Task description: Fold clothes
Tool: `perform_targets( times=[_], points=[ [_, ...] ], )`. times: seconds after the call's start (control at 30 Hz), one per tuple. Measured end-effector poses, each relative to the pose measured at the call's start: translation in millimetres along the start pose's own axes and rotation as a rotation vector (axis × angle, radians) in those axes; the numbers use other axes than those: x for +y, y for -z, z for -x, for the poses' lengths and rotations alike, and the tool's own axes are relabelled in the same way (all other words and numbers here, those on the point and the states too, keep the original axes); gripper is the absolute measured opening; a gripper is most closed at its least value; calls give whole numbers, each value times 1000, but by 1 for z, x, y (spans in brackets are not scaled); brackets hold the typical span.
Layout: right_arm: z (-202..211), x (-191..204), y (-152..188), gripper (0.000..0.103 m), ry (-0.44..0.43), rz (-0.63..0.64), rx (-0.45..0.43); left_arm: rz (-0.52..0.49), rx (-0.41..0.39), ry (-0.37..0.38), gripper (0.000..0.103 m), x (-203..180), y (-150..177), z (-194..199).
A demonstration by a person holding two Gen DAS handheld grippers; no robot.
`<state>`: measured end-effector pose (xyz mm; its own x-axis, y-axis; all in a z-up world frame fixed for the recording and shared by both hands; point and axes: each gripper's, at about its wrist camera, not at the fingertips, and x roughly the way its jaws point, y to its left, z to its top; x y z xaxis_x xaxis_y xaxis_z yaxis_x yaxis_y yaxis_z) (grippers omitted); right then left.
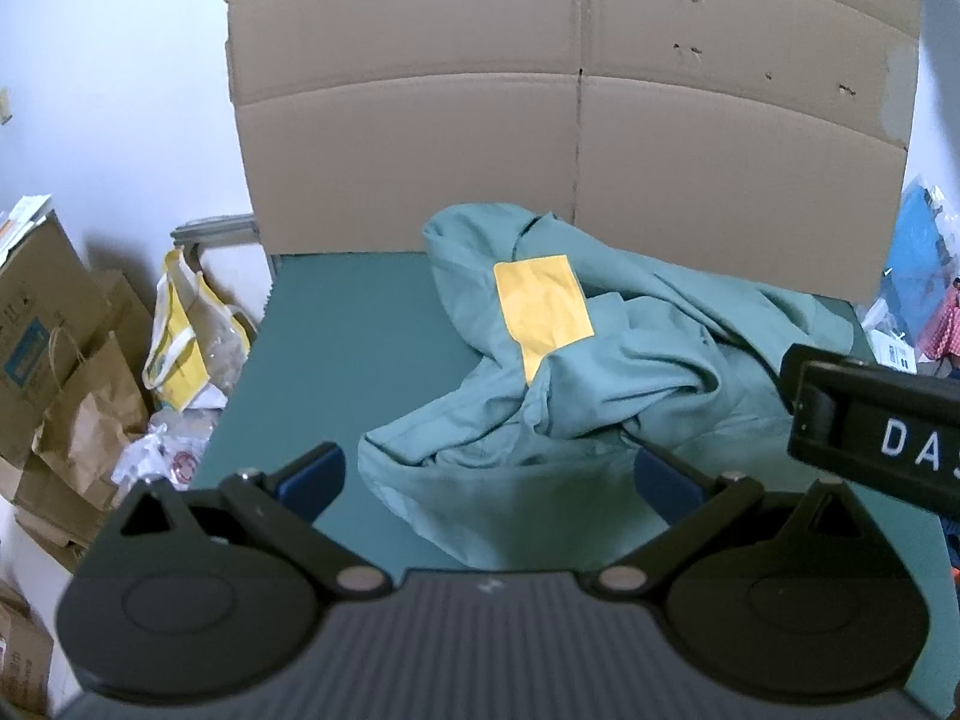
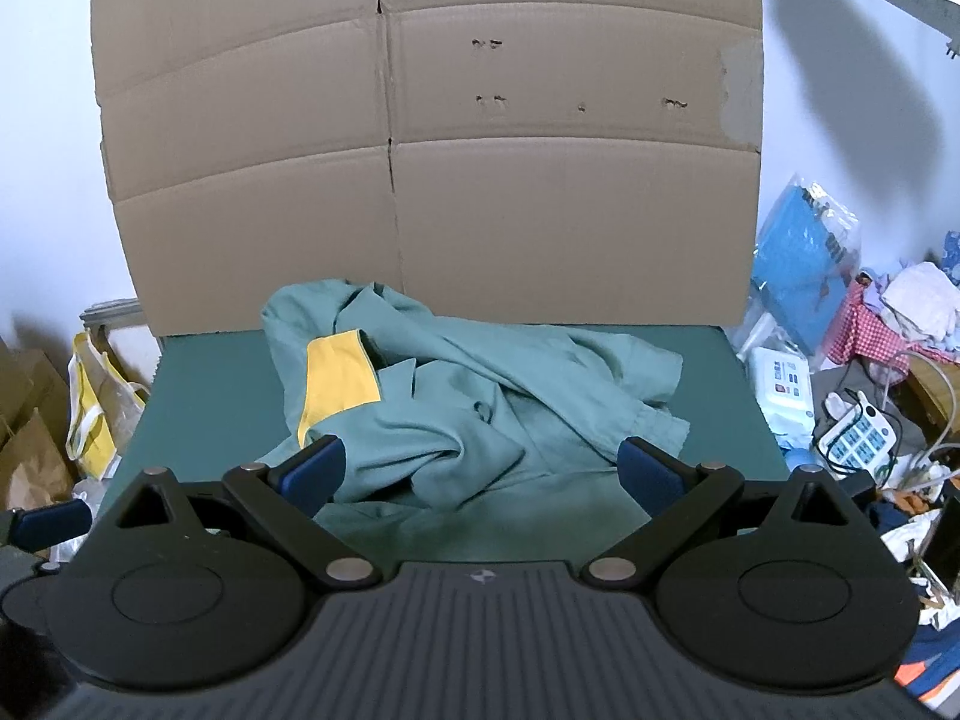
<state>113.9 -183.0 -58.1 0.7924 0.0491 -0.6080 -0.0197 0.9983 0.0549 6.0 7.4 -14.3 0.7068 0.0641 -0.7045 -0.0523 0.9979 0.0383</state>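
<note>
Ahead of my left gripper (image 1: pixel 489 474), a crumpled teal garment (image 1: pixel 600 360) with a yellow patch (image 1: pixel 543 306) lies heaped on the green worktop (image 1: pixel 348 324); my fingers (image 1: pixel 312 471) stand spread, empty, the near hem between them. Bare worktop lies leftward.

From my right gripper (image 2: pixel 480 468), fingers likewise apart and empty, the garment (image 2: pixel 480 414) sprawls just ahead, reaching back to the cardboard wall (image 2: pixel 420 150).

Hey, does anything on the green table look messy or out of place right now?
Yes. The teal garment lies crumpled in a heap on the green table, not spread flat, with a yellow patch twisted up on top. Both the left gripper and right gripper are open, holding nothing.
</note>
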Motion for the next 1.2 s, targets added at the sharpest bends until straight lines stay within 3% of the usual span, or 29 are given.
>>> perform_targets(
  times=[0.83, 1.2],
  points=[
    [-21, -11, 2, 98, -7, -26, 29, -8, 26, 2, 103, -9, -3, -15],
    [-53, -5, 7, 81, -9, 21, 57, 3, 103, -24, 103, 0, 6, -58]
  ],
)
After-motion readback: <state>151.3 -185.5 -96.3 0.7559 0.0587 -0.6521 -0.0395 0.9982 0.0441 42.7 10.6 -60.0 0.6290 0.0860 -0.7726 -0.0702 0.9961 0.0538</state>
